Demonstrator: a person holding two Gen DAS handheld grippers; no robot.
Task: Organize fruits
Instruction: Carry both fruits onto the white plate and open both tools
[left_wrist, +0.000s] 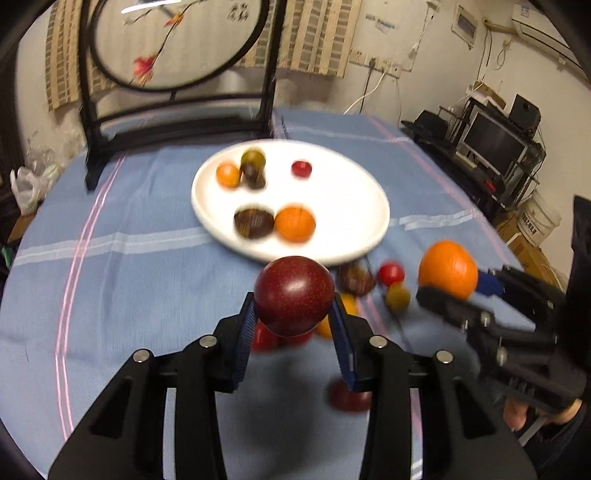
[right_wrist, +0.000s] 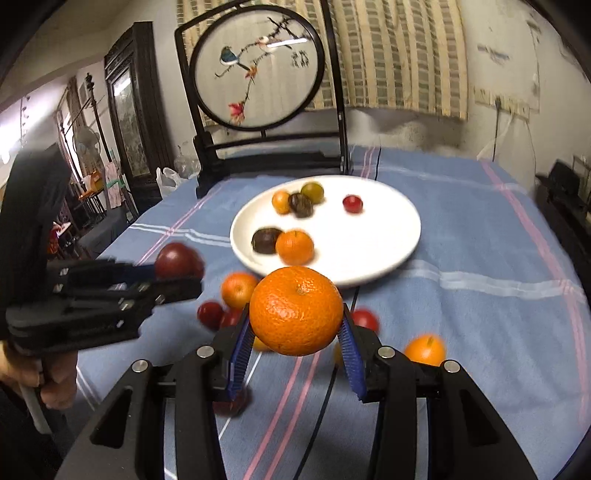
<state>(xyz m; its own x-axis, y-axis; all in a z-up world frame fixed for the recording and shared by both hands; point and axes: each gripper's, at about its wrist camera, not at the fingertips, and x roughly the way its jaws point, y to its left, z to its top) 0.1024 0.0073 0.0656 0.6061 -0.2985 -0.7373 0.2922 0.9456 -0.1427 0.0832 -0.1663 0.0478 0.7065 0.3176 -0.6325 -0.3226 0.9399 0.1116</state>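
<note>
Plate (left_wrist: 332, 206) fruits are motion-blurred; a red fruit (left_wrist: 347, 397) sits half hidden behind the left claw (left_wrist: 295, 325).

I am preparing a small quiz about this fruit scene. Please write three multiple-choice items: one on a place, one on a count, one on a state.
1. Where is the white plate?
A. On the blue cloth, in front of the round picture stand
B. On the floor
C. On a shelf

2. How many fruits lie on the plate?
A. Two
B. Five
C. Nine

3. What is the left claw doing?
A. Standing open and empty
B. Gripping a dark red plum
C. Gripping a banana

Answers:
1 A, the plate rests on the cloth with the stand behind it.
2 B, two orange ones, two dark ones and one small red one show in the right wrist view.
3 B, its blue pads press both sides of the plum, as the right claw does on an orange.
</note>
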